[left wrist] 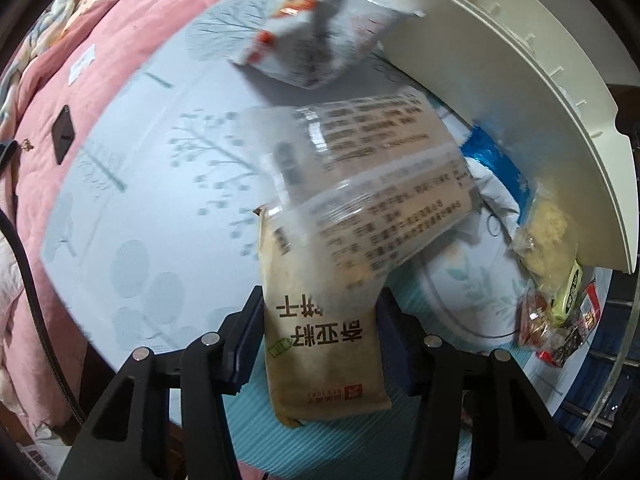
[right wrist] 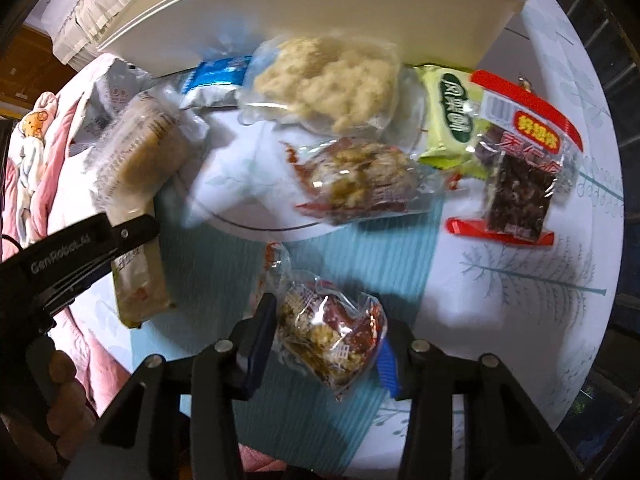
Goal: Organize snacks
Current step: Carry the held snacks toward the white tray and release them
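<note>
Item: tan paper-look biscuit packet (left wrist: 324, 344), clenched across its width by the left gripper (left wrist: 320, 336); light, crushable.

Item: clear crinkly nut-brittle sachet (right wrist: 332, 336), grasped by the right gripper (right wrist: 326, 344); slippery. White tray (right wrist: 320, 20) lies at twelve o'clock.

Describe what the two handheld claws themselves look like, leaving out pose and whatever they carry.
Both claws are matte black plastic with angular, triangular finger frames and round silver pivot pins. The left claw has dark navy ribbed pads on its fingers. The right claw has brighter blue ribbed pads. Seen from the right wrist view, the left claw's body bears white "GenRobot.AI" lettering. A bare hand grips its handle; no sleeve shows.
</note>
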`<state>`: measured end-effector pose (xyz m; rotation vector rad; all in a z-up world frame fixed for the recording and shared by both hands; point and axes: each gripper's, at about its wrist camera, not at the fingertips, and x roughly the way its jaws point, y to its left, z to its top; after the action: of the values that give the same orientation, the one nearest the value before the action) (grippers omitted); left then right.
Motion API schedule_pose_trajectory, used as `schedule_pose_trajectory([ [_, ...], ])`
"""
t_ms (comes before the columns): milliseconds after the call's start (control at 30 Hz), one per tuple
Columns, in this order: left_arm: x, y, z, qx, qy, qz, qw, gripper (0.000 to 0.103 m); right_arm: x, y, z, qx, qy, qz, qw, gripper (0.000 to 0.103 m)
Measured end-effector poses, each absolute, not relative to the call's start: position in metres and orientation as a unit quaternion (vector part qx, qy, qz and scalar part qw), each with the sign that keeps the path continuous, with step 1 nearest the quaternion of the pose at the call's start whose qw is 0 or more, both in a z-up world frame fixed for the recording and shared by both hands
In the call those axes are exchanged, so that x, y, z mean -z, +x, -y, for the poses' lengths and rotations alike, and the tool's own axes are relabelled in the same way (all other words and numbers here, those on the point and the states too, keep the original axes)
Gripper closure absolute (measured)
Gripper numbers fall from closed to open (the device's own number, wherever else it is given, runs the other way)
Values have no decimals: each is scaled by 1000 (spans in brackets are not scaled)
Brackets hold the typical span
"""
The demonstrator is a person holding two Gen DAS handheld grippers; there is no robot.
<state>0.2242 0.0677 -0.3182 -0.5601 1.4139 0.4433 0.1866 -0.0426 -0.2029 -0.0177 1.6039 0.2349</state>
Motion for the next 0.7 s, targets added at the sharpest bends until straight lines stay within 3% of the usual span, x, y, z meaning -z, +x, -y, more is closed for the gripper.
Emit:
schedule_pose_trajectory([
  [367, 271, 194, -106, -234, -242, -626, 703, 52, 189, 183, -7, -162, -3, -703, 693, 59],
  [400, 265, 195, -110, -235, -242, -623, 706, 55, 185, 185, -12, -170, -3, -697, 697, 59],
  [433, 256, 195, -113, -244, -241, -614, 711, 75, 180, 189, -16, -175, -3, -693, 700, 59],
  [467, 248, 195, -118, -242, -249, -602, 719, 89, 177, 191, -20, -180, -3, -688, 703, 59],
  [700, 197, 220, -127, -220, -240, -552, 768, 93, 147, 219, -32, -201, 15, -654, 729, 59],
])
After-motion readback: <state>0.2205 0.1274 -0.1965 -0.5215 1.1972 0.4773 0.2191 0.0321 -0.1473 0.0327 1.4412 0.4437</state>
